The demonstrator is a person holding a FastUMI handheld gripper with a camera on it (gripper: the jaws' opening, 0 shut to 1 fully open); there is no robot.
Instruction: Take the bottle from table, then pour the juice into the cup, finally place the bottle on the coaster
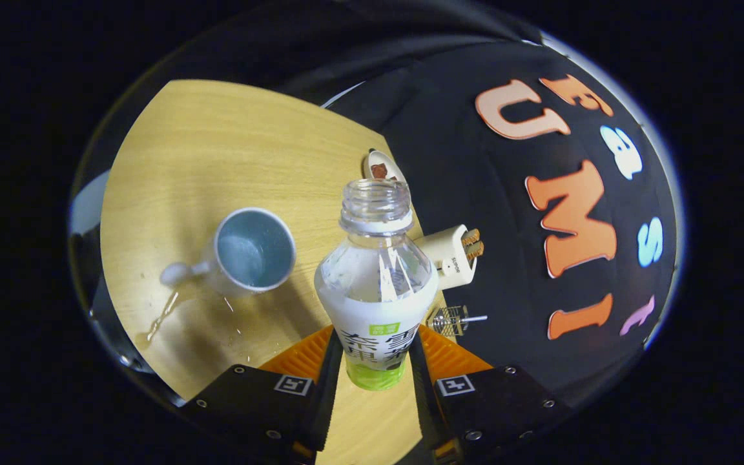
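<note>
My gripper (375, 361) is shut on a clear plastic bottle (377, 271) with a white and green label and no cap. Both fingers press on its lower body. The bottle is held above the wooden table (217, 148), and the whole view is tilted. A white mug (252, 250) with a pale blue inside stands on the table beside the bottle's neck, with liquid in its bottom. An orange ridged coaster (446, 352) lies under the bottle, partly hidden by my fingers. Spilled liquid (162, 316) streaks the table near the mug's handle.
A small toy toaster (453, 255) with two brown slices sits near the table's edge beyond the bottle. A spoon (382, 169) holding something brown lies further on. A small wire object (453, 320) rests beside the coaster. The booth's black cloth wall stands beyond the table.
</note>
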